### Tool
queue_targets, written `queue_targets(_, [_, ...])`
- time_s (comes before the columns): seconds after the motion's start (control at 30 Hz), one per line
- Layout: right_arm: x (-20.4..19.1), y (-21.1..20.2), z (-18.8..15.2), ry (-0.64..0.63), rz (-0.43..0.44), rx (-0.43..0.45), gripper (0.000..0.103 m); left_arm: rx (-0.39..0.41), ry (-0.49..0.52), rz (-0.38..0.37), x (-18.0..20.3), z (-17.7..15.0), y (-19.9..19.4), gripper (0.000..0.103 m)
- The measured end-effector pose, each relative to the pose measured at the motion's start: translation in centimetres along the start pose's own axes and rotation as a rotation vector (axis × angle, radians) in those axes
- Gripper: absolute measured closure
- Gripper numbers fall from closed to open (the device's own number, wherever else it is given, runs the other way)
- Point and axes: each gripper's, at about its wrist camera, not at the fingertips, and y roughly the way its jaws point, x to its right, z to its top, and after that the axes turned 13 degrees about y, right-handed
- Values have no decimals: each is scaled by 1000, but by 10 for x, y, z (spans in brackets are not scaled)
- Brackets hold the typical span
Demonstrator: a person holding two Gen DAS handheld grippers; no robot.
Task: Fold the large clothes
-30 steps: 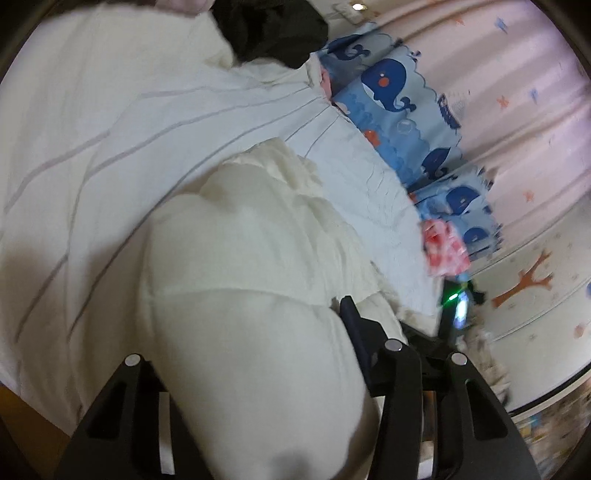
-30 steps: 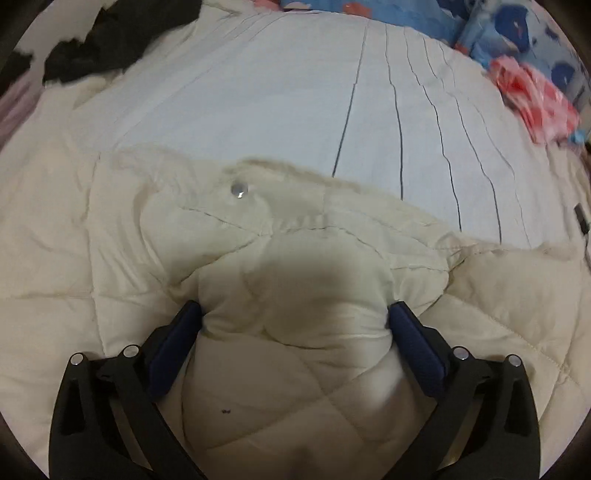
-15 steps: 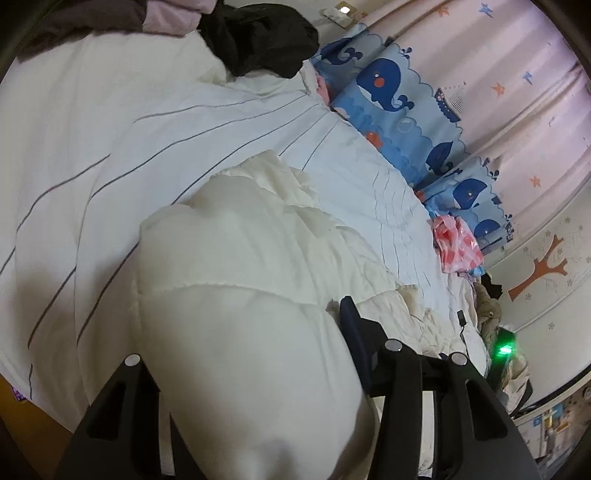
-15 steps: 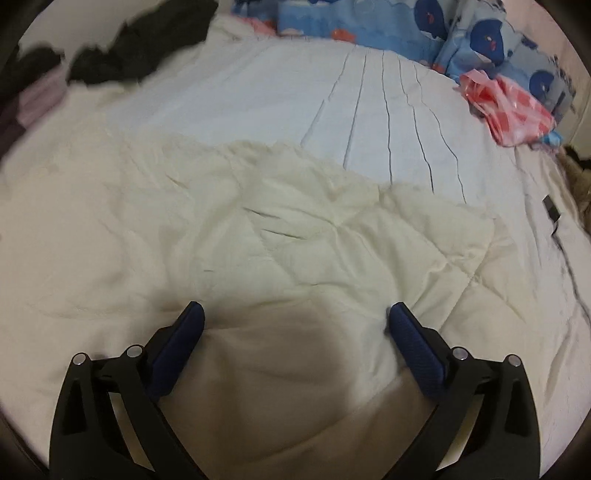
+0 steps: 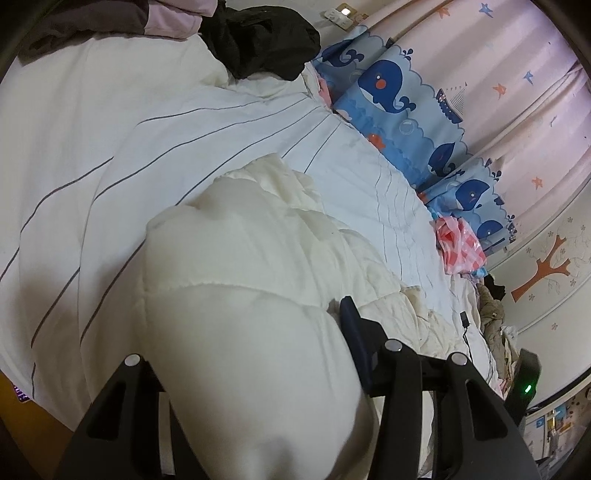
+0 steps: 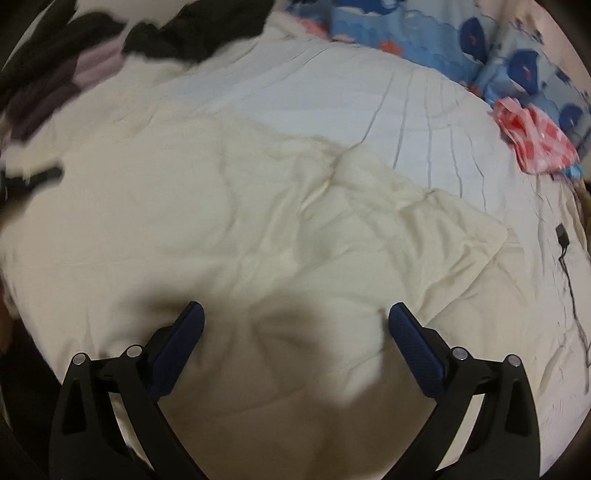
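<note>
While my left gripper [image 5: 243,369] stays clamped on a thick bunch of the cream quilted coat [image 6: 258,229] lying mid-bed [image 5: 92,155], my right gripper [image 6: 295,325] hangs wide open, empty; I'd grab one layer at the hem.

The puffy cream jacket [image 5: 251,332] bulges up between the left tongs [image 5: 255,339] and buries the near-left pad altogether; only the blue pad on the right side peeps out, and the jacket's near end runs off the bottom edge. In the right wrist view the whole scene is smeared, so the jacket's seams and folds blur together, and the dark clothes [image 6: 155,33] at the far left are streaks cut by the rim. A small black plug with a thin cord [image 6: 563,236] lies on the bed [image 6: 332,85] at the right, too small to identify. A dark device with a green light [image 5: 526,387] at the near right is half cut off.
</note>
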Motion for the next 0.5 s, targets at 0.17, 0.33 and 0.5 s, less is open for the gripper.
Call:
queue_targets(0.17, [-7,19,2,-27,-9,-44,6,2,5,1,1,0,0,55])
queue_targets(0.33, [-9,22,-1,-32,-19,-46,6,5,0,-5,1,0,-1,55])
queue_targets(0.5, [-2,-2,15,-22,-1,-56,6,13,-37,-26,-5,-1,-1,55])
